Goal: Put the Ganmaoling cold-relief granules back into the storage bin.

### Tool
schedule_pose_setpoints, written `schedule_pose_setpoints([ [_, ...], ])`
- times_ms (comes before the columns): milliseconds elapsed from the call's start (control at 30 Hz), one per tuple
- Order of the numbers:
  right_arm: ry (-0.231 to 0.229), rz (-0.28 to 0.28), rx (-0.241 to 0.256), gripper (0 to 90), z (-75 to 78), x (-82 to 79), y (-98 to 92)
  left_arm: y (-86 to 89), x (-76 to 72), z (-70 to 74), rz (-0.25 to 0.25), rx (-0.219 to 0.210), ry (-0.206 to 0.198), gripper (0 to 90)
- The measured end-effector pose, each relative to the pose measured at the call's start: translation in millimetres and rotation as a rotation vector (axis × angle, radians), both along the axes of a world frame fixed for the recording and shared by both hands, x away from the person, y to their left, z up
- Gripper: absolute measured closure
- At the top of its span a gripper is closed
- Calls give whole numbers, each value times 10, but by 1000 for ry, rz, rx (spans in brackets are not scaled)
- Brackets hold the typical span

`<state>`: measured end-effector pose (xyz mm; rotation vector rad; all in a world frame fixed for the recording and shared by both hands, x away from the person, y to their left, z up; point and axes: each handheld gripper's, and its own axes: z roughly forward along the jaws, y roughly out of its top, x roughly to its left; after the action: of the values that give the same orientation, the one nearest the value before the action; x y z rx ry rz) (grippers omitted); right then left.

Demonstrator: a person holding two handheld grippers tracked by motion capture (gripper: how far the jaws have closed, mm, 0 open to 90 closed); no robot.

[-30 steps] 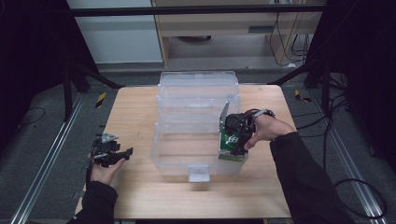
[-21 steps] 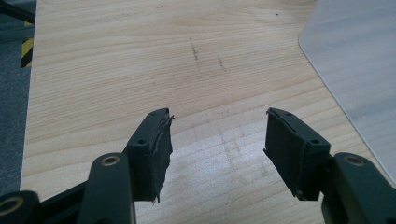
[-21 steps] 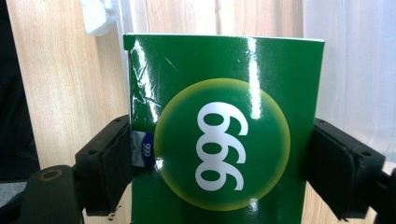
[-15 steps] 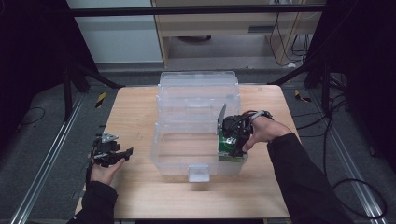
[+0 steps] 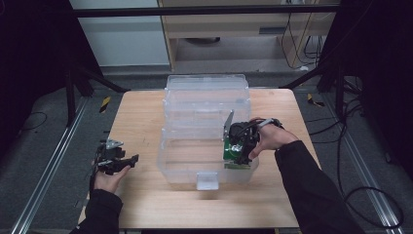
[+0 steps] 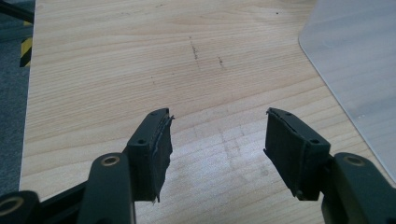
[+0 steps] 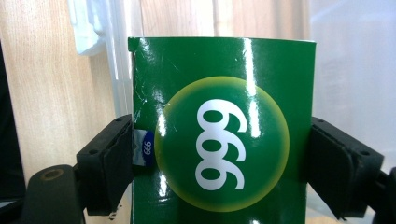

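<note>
A clear plastic storage box (image 5: 207, 134) with its lid swung back stands mid-table. My right gripper (image 5: 238, 146) hangs over the box's right side, shut on a glossy green carton (image 7: 219, 130) printed with "999" in a yellow-green circle; both jaws press its sides. The carton (image 5: 236, 157) sits low inside the box by the right wall. My left gripper (image 5: 117, 161) rests near the table's left edge, held in a hand. Its jaws stand open over bare wood (image 6: 215, 126), and the box's frosted corner (image 6: 355, 60) lies to their right.
The wooden table (image 5: 141, 117) has bare room left of the box and along the front. A white latch (image 5: 207, 181) sticks out from the box's front wall. Black frame posts and cables ring the table; a yellow-black strip (image 5: 104, 104) lies on the floor at left.
The right gripper and the green carton have shifted very slightly left inside the box. The left gripper has stayed where it was.
</note>
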<state>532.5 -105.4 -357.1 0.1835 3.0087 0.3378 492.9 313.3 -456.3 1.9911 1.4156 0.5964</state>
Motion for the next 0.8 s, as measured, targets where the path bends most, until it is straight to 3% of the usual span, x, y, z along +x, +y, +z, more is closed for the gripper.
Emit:
schedule_pose_setpoints([
  [233,28,-2,5,172,-132,36,-113,-11,7,-15,-3,3,5,403],
  [800,24,43,-22,173,-158,49,-122,-19,11,-19,-12,-2,10,402],
])
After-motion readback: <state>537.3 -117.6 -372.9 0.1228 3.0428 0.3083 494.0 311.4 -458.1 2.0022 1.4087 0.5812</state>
